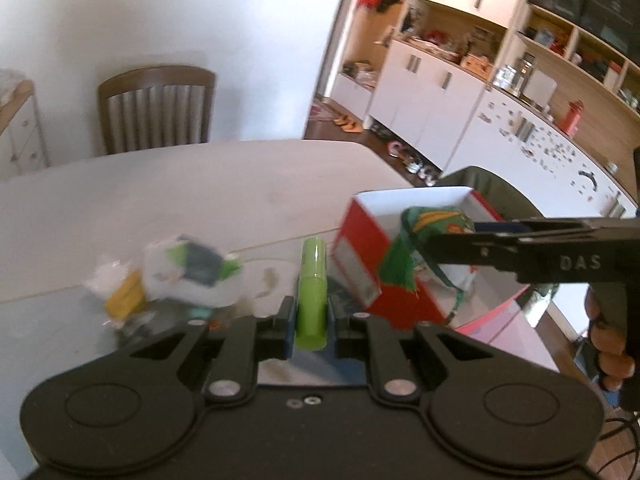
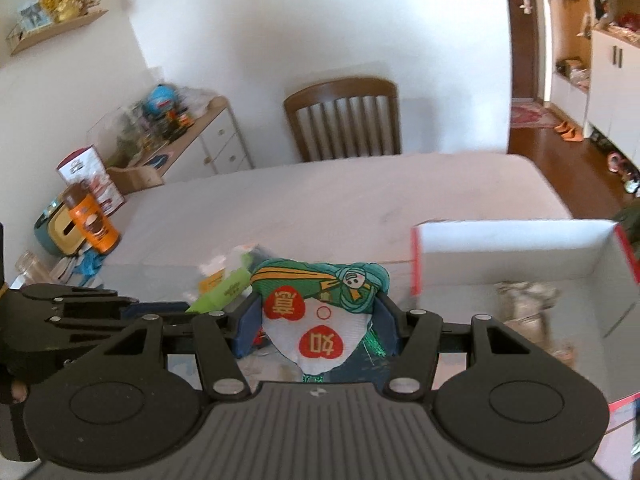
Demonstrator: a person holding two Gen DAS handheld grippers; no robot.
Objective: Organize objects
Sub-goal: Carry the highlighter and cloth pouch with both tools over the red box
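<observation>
The left gripper (image 1: 311,320) clamps a lime-green tube (image 1: 313,292) above the table (image 1: 200,192). The right gripper (image 2: 318,316) pinches an embroidered cloth pouch (image 2: 320,304) just beside an open red and white box (image 2: 520,240), right of a blurred packet pile (image 1: 176,276).

A lived-in home dining room: a wooden chair (image 2: 343,118) stands behind the pale tabletop (image 2: 340,200), with white cupboards (image 1: 424,96) and shoes (image 1: 348,125) beyond the tabletop.

Bright, even daylight; heavy fisheye bending at edges, motion blur over tabletop clutter (image 1: 176,280).
</observation>
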